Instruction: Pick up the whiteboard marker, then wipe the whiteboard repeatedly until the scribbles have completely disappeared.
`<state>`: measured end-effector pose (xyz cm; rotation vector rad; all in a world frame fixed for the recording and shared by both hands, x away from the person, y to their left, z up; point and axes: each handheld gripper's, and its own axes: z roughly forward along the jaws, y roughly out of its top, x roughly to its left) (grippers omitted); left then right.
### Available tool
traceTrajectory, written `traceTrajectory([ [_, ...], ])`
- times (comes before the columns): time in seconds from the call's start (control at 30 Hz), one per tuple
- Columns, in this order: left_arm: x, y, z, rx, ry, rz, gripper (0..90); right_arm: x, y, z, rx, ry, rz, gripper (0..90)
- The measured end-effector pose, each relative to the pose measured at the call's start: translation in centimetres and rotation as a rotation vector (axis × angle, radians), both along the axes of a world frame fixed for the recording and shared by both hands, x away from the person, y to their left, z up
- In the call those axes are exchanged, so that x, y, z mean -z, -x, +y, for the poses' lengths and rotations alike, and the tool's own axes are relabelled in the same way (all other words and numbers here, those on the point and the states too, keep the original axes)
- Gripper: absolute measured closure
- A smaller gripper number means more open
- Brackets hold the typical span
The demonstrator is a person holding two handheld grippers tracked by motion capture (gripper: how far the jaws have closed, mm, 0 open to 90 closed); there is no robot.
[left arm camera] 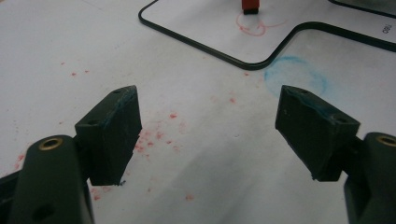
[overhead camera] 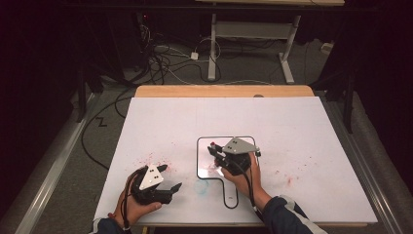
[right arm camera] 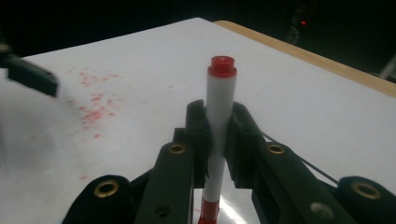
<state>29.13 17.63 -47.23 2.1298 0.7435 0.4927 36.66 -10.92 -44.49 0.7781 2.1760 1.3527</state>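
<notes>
Right gripper view: the right gripper (right arm camera: 218,140) is clamped on a white marker (right arm camera: 218,112) with red ends, standing upright, its writing end down over the black-outlined board (overhead camera: 204,146) on the table (overhead camera: 302,126). Left gripper (overhead camera: 165,178), jaws wide and holding nothing, rests nearby.

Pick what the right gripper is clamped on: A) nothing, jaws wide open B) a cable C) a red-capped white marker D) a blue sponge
C: in the right gripper view the right gripper has both jaws pressed against the white barrel of the marker, whose red end stands above them.
</notes>
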Motion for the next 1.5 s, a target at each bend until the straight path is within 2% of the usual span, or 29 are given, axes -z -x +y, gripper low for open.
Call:
traceTrajectory([
  [0.03,0.0,-0.1,0.0,-0.002,0.006,0.001,21.4,0.0,-0.2,-0.3,0.016,0.009,-0.008,82.0],
  [0.1,0.1,-0.3,0.2,-0.005,0.008,0.005,21.4,0.0,-0.6,-0.6,0.015,-0.013,0.008,82.0],
  [0.13,0.1,-0.4,0.2,-0.006,0.010,0.007,21.4,0.0,-0.5,-0.6,0.014,-0.007,0.009,82.0],
  [0.23,0.2,-0.5,0.4,-0.010,0.010,0.014,21.4,0.0,-0.2,0.1,-0.013,0.006,0.005,81.9],
  [0.3,0.1,-0.4,0.4,-0.010,0.012,0.009,21.4,0.1,0.0,0.4,-0.050,-0.035,0.028,81.9],
  [0.43,0.1,-0.2,0.4,-0.006,0.004,0.011,21.4,0.1,1.2,1.3,-0.094,-0.009,0.012,81.9],
  [0.5,0.1,-0.2,0.4,-0.006,0.006,0.011,21.4,0.2,1.4,1.4,-0.116,-0.036,0.036,81.9],
  [0.6,0.1,-0.1,0.5,-0.009,0.008,0.008,21.4,0.1,1.5,1.6,-0.123,-0.003,0.015,81.9],
  [0.67,0.1,-0.1,0.5,-0.011,0.009,0.008,21.4,0.0,1.2,1.2,-0.101,0.003,0.020,81.9],
  [0.73,0.0,-0.1,0.5,-0.008,0.008,0.006,21.4,0.0,0.5,0.5,-0.062,0.015,0.005,81.9],
  [0.8,0.1,-0.1,0.5,-0.009,0.006,0.009,21.4,-0.1,-0.2,-0.3,-0.020,0.007,0.012,81.9],
  [0.87,0.1,-0.1,0.6,-0.013,0.008,0.012,21.4,-0.1,-0.5,-0.5,-0.006,-0.008,0.022,82.0],
  [0.93,0.1,0.0,0.7,-0.015,0.011,0.011,21.5,0.0,-0.2,-0.1,-0.029,0.000,0.014,82.0],
  [0.97,0.0,0.0,0.7,-0.018,0.011,0.008,21.7,0.1,0.0,0.3,-0.045,-0.015,0.023,81.9],
  [1.07,0.0,0.0,0.6,-0.015,0.012,0.008,21.8,0.3,0.6,1.6,-0.112,-0.021,0.018,81.9],
  [1.13,0.0,0.0,0.5,-0.008,0.003,0.006,21.8,0.3,0.8,2.3,-0.151,-0.034,0.040,81.9],
  [1.2,0.0,0.1,0.5,-0.006,0.007,0.007,21.8,0.4,1.0,2.8,-0.175,-0.035,0.035,82.0],
  [1.3,0.0,0.2,0.8,-0.009,0.015,0.008,21.8,0.4,0.6,2.7,-0.164,-0.031,0.034,82.0],
  [1.43,-0.1,0.3,0.7,-0.008,0.020,0.000,21.8,0.3,-1.0,2.0,-0.102,-0.019,0.000,82.0],
  [1.5,-0.2,0.3,0.6,-0.003,0.016,-0.001,21.8,0.3,-1.5,1.9,-0.074,0.004,-0.023,82.0],
])
